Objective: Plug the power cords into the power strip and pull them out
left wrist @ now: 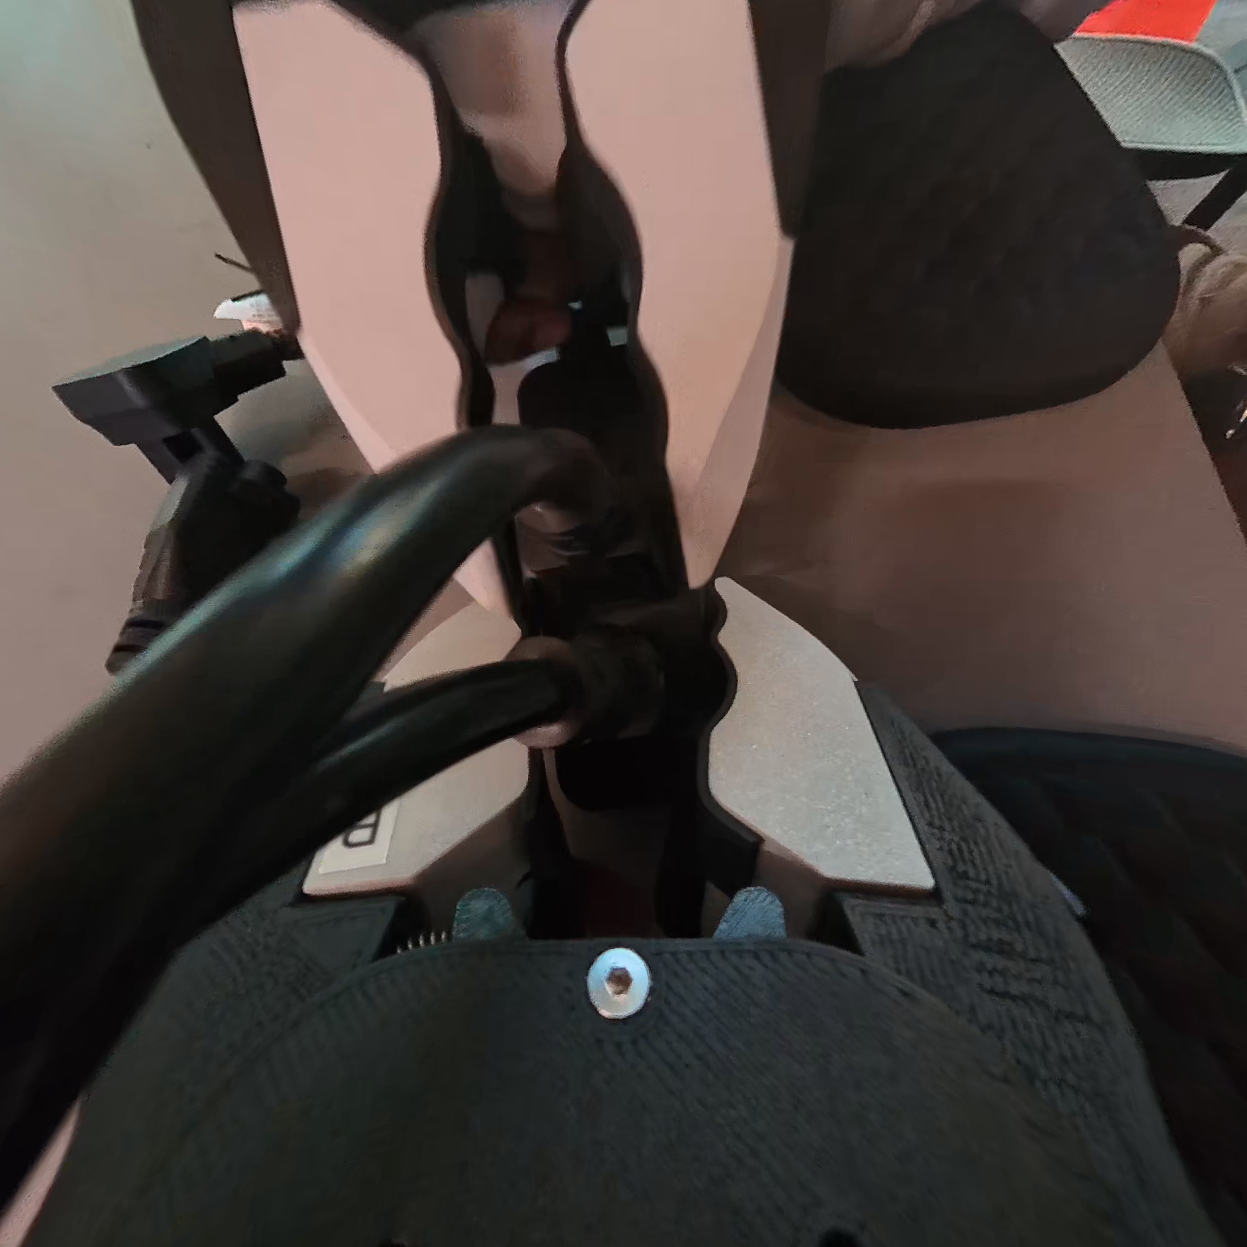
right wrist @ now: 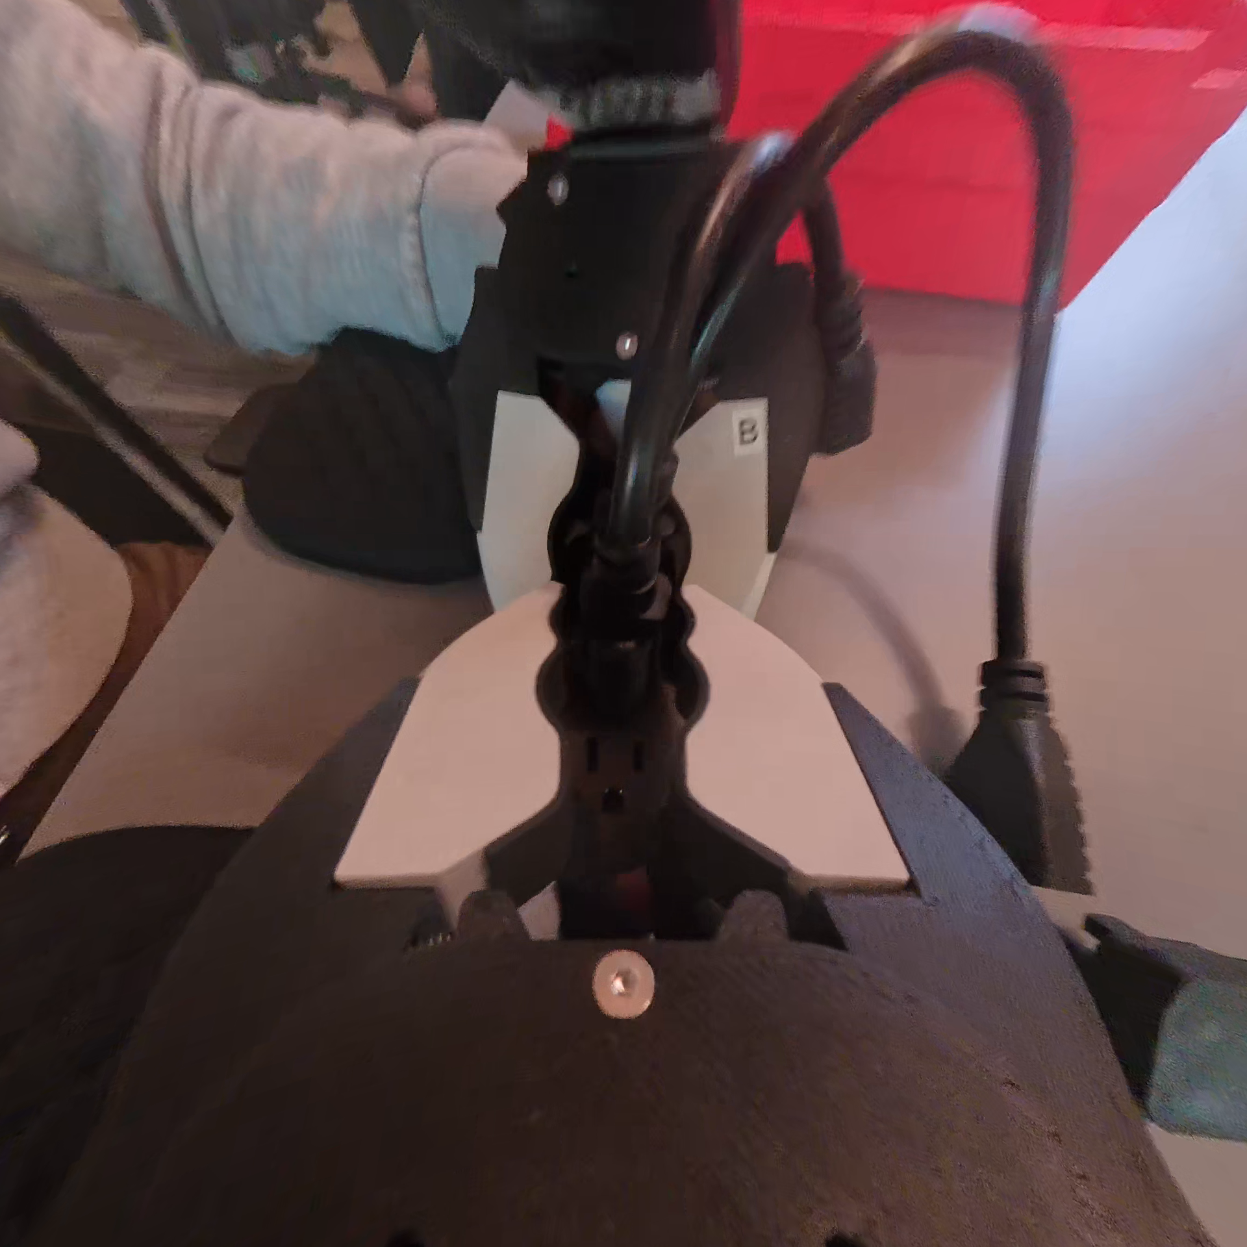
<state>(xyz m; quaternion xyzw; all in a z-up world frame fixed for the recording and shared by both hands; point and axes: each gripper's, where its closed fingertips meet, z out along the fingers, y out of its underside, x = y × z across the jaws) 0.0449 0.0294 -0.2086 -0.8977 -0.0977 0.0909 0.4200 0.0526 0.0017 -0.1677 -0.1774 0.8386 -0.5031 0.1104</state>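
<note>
My two grippers face each other over a pale table [right wrist: 1147, 472]. In the right wrist view my right gripper [right wrist: 624, 607] is shut on a narrow black power strip [right wrist: 611, 762] with outlet slots facing up. My left gripper [right wrist: 627, 567] is opposite, shut on a black plug [right wrist: 621, 540] standing on the strip; its cord [right wrist: 648, 378] loops upward. In the left wrist view my left gripper [left wrist: 607, 648] clamps the plug [left wrist: 614, 681], and the right gripper [left wrist: 594, 567] holds the strip [left wrist: 573, 405]. A second thick cord [left wrist: 270, 641] crosses the foreground.
A loose black plug [right wrist: 1005, 769] lies on the table to the right, its cord [right wrist: 1039, 337] arching up. It also shows in the left wrist view [left wrist: 155, 398]. A grey sleeve [right wrist: 236, 223], a red surface [right wrist: 945, 169] and a chair [left wrist: 1147, 88] are behind. Across from one pair of fingers to the other is roughly 4 centimetres.
</note>
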